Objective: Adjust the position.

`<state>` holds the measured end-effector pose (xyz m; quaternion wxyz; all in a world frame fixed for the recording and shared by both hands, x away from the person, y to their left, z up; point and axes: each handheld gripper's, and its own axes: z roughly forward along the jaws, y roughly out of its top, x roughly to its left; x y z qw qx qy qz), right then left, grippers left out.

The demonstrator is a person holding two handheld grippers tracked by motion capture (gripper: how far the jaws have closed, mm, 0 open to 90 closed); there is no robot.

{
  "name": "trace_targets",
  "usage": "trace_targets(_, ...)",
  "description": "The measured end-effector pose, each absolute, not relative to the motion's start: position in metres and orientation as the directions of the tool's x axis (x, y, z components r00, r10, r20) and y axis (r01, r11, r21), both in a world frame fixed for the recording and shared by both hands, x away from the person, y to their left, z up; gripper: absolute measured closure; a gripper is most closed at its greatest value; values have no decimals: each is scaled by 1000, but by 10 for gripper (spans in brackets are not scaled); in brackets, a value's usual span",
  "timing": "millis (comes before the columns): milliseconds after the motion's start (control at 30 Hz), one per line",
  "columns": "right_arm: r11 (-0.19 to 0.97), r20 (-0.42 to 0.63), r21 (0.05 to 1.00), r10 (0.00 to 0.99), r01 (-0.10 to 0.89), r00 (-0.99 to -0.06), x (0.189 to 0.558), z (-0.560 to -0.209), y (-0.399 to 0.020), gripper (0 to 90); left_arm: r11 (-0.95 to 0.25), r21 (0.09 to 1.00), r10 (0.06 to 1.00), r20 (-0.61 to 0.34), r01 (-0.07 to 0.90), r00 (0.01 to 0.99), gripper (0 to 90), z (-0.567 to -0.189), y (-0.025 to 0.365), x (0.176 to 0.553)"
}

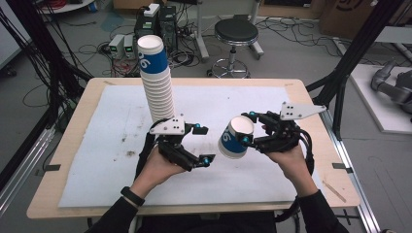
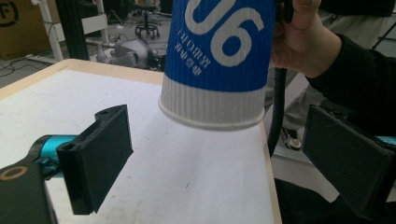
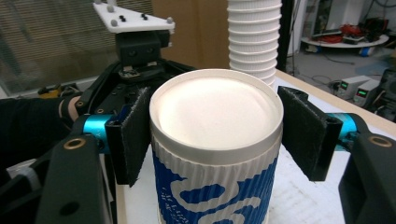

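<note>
A tall stack of white ribbed paper cups (image 1: 156, 87) stands on the white mat, topped by a blue-and-white cup. My right gripper (image 1: 248, 128) is shut on a single blue-and-white paper cup (image 1: 234, 138), held tilted above the mat with its closed base up. In the right gripper view the pads (image 3: 306, 130) press both sides of the cup (image 3: 215, 112) near its base, and the stack (image 3: 254, 37) rises behind. My left gripper (image 1: 202, 144) stands open just left of the cup. In its own view the cup (image 2: 217, 60) hangs ahead, above my empty left gripper (image 2: 222, 163).
The white mat (image 1: 111, 121) covers most of the wooden table (image 1: 73, 145). A black stool (image 1: 236, 31), power supplies (image 1: 122, 46) and cables sit on the floor beyond the far edge. Black frame posts (image 1: 352, 53) stand at both sides.
</note>
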<state>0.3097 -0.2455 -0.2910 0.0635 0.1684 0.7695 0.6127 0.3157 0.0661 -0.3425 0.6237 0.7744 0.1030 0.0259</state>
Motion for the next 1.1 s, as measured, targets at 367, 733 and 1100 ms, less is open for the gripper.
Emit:
trace_targets(367, 230, 113, 956, 279, 180, -954, 308, -290, -236, 303, -236, 966, 127, -80, 109, 989, 85, -344, 45, 317)
trace_targets(733, 249, 114, 952, 249, 177, -962, 306, -291, -228, 303, -257, 960, 115, -82, 109, 990, 85, -348, 31, 318)
trace_targets(1100, 251, 116, 952, 233, 174, -966, 305, -292, -222, 303, -261, 958, 113, -94, 121, 989, 85, -350, 25, 318)
